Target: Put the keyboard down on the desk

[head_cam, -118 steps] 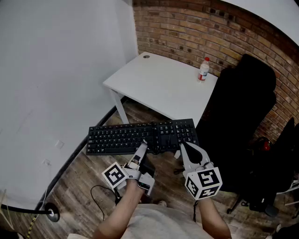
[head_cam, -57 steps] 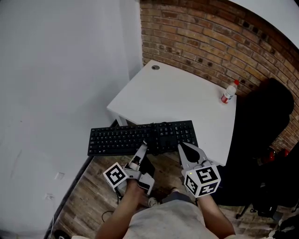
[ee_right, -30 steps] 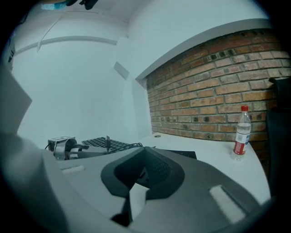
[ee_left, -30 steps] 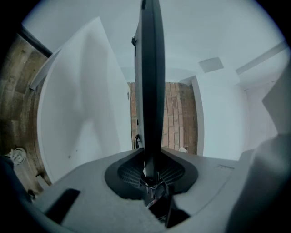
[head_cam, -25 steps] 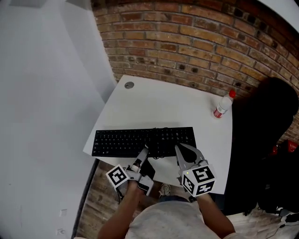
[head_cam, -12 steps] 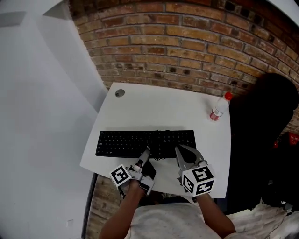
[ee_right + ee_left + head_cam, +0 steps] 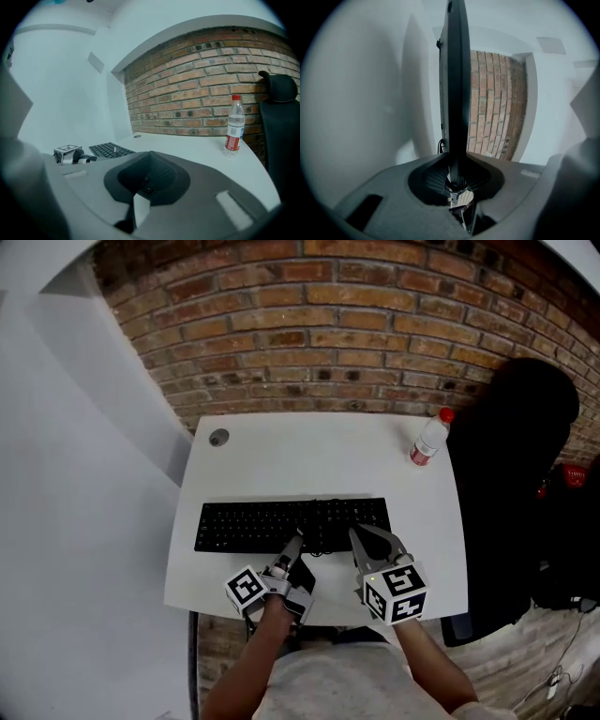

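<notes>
Black plastic keyboard (image 7: pixel 291 524), likely light and stiff: left tool (image 7: pixel 292 547) is grasping its near edge; right tool (image 7: pixel 359 538) is sitting clenched, empty.

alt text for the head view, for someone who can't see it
Seen from above, a person's left gripper clamps the near edge of a black keyboard over a white desk, with the right gripper close beside it. A plastic bottle stands at the desk's far right corner, before a brick wall, beside a black chair.

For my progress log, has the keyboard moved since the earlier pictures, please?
Yes: the keyboard moved from over the floor to over the desk.
</notes>
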{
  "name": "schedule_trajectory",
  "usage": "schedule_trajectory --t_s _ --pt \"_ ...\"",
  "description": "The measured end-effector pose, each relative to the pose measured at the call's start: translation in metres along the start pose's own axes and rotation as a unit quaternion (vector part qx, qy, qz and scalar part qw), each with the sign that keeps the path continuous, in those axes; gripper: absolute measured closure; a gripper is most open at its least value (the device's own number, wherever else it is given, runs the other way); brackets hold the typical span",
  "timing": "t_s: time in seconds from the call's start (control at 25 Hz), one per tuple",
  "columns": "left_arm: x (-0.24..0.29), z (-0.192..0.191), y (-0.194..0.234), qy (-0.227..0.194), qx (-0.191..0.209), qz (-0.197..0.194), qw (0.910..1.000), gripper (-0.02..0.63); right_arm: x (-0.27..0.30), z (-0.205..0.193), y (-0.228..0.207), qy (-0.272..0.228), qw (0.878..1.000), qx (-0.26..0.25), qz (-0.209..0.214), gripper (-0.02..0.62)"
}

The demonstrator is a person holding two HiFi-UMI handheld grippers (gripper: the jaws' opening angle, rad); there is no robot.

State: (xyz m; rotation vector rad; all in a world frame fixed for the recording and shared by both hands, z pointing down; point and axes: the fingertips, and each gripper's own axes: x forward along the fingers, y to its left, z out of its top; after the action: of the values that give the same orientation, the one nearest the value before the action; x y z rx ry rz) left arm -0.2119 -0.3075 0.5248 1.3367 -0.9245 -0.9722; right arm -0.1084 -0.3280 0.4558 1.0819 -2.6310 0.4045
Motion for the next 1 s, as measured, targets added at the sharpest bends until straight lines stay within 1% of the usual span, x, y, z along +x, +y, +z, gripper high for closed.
schedule_trajectory --t_s 0.2,0.36,0.48,0.64,0.8,0.88,1.0 --pt "0.004 0.008 0.022 0.017 -0.018 0.033 0.9992 0.532 0.005 -0.006 -0.002 0.005 0.999 0.014 -0.038 0.589" --pt "0.005 0.014 0.031 0.024 -0.018 0.056 0.9979 0.531 0.005 -0.009 -0.002 0.010 0.998 0.025 -0.059 0.589" --pt "0.007 0.017 0.034 0.026 -0.017 0.068 0.9972 0.529 0.005 -0.015 -0.001 0.015 0.997 0.031 -0.066 0.589" --pt "0.008 0.018 0.035 0.031 -0.007 0.074 0.9967 0.521 0.003 -0.021 -0.002 0.021 0.996 0.037 -0.077 0.589" --pt "0.005 0.015 0.042 0.029 -0.026 0.090 0.9952 0.523 -0.001 -0.026 -0.002 0.025 0.996 0.043 -0.080 0.589" --pt "0.005 0.015 0.045 0.030 -0.030 0.100 0.9941 0.504 -0.002 -0.028 -0.001 0.027 0.995 0.045 -0.079 0.589" --pt "0.005 0.015 0.046 0.023 -0.040 0.102 0.9937 0.480 -0.004 -0.033 0.001 0.029 0.995 0.049 -0.078 0.589"
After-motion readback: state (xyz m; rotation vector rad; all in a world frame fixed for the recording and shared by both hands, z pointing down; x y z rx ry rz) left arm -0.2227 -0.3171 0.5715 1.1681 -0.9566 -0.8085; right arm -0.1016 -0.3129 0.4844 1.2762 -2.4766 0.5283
